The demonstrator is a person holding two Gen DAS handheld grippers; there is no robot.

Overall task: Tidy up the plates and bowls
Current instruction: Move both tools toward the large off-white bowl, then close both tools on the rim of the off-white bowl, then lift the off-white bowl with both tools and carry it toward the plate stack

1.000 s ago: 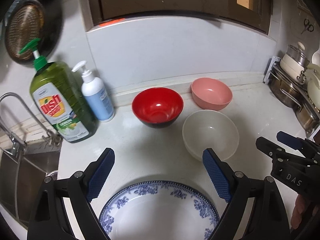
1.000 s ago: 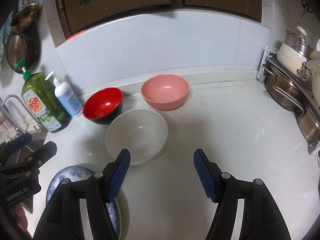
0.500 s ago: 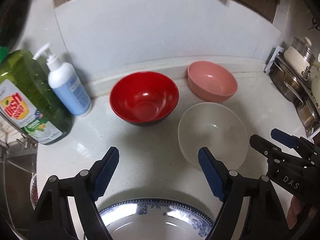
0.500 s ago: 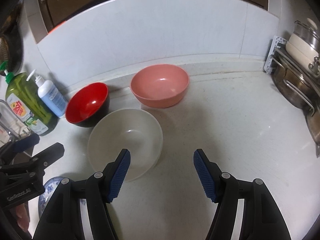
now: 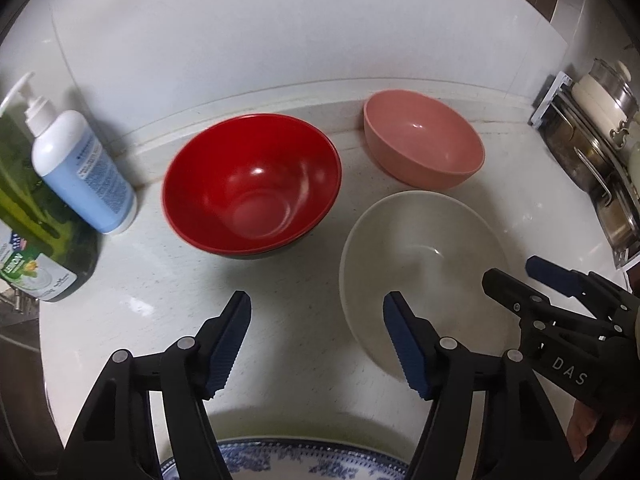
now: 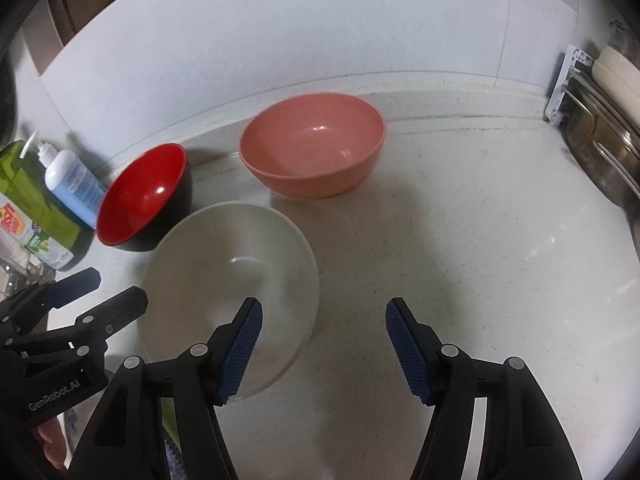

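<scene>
My left claw (image 5: 316, 336) hangs over the pale surface (image 5: 280, 340) with its jaws apart; they have just been closing, and nothing sits between them but bare surface. Ahead of it stands the red bowl (image 5: 252, 184), upright, with the pink bowl (image 5: 424, 140) to its right near the back wall and the white bowl (image 5: 420, 256) in front of the pink one, close to the red one. The blue-patterned plate (image 5: 288, 460) lies under the claw at the bottom edge of my view. A pump bottle (image 5: 80, 164) and a green soap bottle (image 5: 36, 232) stand left of the red bowl. My right claw (image 6: 322, 344) is also spread, its jaws just narrowing too, gripping nothing; its left finger (image 6: 240, 350) hangs over the near rim of the white bowl (image 6: 224, 272), though I cannot tell if it touches. Pots (image 6: 600, 128) sit in a rack at far right.
</scene>
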